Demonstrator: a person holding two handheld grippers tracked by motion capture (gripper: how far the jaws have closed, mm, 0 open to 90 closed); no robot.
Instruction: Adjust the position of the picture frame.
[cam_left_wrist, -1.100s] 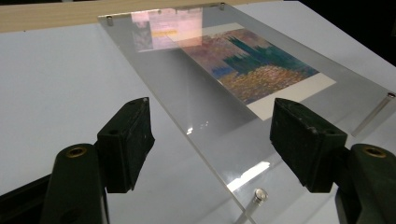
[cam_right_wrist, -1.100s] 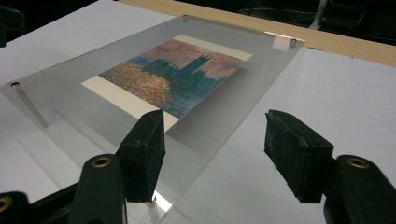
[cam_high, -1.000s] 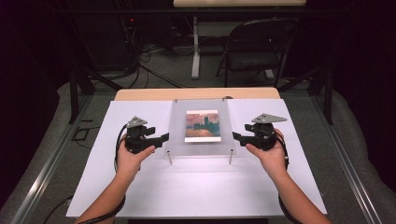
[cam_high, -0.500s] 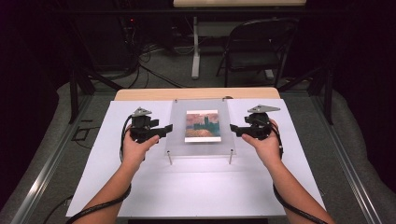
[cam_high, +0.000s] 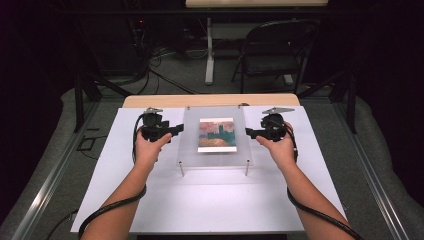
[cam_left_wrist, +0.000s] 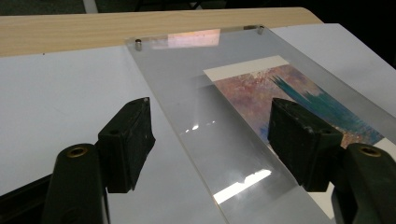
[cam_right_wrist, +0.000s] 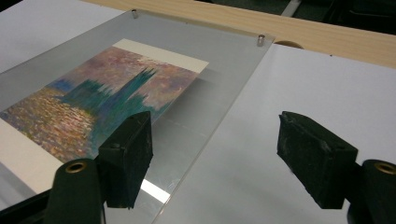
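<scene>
The clear acrylic frame (cam_high: 216, 136) sits raised on metal standoff pins (cam_high: 181, 169) at the centre of the white table (cam_high: 210, 200), its long axis running from near edge to far edge. It holds a painted print (cam_high: 217, 135) of dark towers, tops pointing to the far edge. The left gripper (cam_high: 176, 130) and right gripper (cam_high: 248, 132) flank the frame's side edges, jaws wide apart and holding nothing.

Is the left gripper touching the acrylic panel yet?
Cannot tell. In the left gripper view the open jaws straddle the panel's edge, one on each side, but whether either rests on it isn't plain. The high view shows the left gripper at that edge.
</scene>
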